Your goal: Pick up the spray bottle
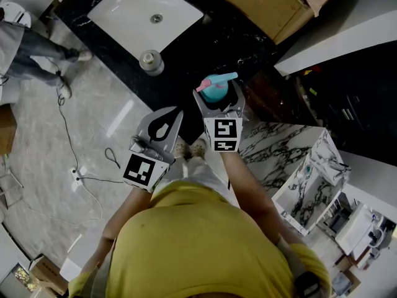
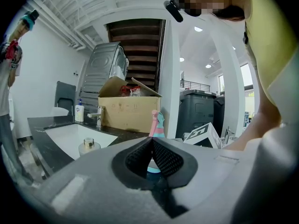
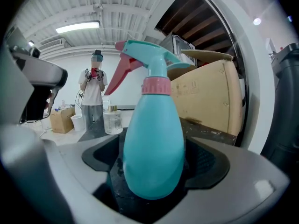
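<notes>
A teal spray bottle (image 1: 216,89) with a pink trigger and collar stands upright on the black stone counter (image 1: 180,73). My right gripper (image 1: 218,101) is around it and open. In the right gripper view the bottle (image 3: 152,139) fills the space between the two black pads (image 3: 208,164), which sit close to its sides without squeezing it. My left gripper (image 1: 178,110) hangs to the left of the bottle over the counter's edge, shut and empty. In the left gripper view its pads (image 2: 152,143) meet, and the bottle (image 2: 157,123) shows just beyond them.
A white sink basin (image 1: 133,11) is set in the counter, with a glass jar (image 1: 151,61) at its near corner. A cardboard box (image 1: 267,2) stands behind the bottle. Another person (image 1: 37,48) stands on the marble floor at left, near a loose cable (image 1: 71,154).
</notes>
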Available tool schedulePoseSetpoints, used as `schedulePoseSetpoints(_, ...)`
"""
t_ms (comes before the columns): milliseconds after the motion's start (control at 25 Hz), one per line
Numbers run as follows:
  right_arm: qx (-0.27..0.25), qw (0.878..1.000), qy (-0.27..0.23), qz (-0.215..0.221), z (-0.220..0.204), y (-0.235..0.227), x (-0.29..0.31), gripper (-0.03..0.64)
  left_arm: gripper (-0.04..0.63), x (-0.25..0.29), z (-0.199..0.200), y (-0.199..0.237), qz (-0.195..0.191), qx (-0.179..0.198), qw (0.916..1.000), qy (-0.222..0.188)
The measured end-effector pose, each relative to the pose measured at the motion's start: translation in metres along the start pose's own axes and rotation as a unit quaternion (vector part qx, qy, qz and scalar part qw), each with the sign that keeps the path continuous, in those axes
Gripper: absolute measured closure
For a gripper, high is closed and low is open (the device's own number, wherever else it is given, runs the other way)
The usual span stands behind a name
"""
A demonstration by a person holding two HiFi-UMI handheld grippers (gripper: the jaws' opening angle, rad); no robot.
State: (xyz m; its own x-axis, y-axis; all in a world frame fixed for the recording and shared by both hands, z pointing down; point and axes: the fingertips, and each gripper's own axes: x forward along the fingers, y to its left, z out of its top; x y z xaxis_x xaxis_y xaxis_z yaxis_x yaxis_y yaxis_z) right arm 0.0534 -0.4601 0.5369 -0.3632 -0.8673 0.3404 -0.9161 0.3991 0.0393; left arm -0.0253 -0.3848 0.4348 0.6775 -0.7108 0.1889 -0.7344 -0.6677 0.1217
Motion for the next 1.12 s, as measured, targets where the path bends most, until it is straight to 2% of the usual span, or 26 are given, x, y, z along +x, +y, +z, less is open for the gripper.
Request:
schedulePoseSetpoints(160, -0.002, 1.0, -0.003, -0.01, 0.004, -0.003, 0.006, 0.191, 0.594, -0.001, -0.001, 0.003, 0.003, -0.002, 1.0, 0.003)
schedulePoseSetpoints(240, -0.003, 1.0, 0.0, -0.01, 0.007, -0.004, 0.009, 0.227, 0.594, -0.001, -0.002, 0.004, 0.004, -0.002, 1.0, 0.004)
schedulePoseSetpoints(360, -0.005, 1.0, 0.001, -0.004, 0.009, -0.002, 0.011, 0.23, 0.594, -0.002, -0.003, 0.005, 0.006, -0.003, 1.0, 0.005)
schedulePoseSetpoints(640, -0.005, 1.0, -0.021, -0.013, 0.024, -0.007, 0.003, 0.233, 0.594, -0.002, -0.001, 0.005, 0.005, -0.002, 1.0, -0.001)
schedulePoseSetpoints(1120, 0.005, 0.998, -0.045, -0.053, 0.082, -0.025, -0.055, 0.233, 0.594, 0.004, 0.009, 0.001, 0.008, 0.0, 0.9999, -0.012)
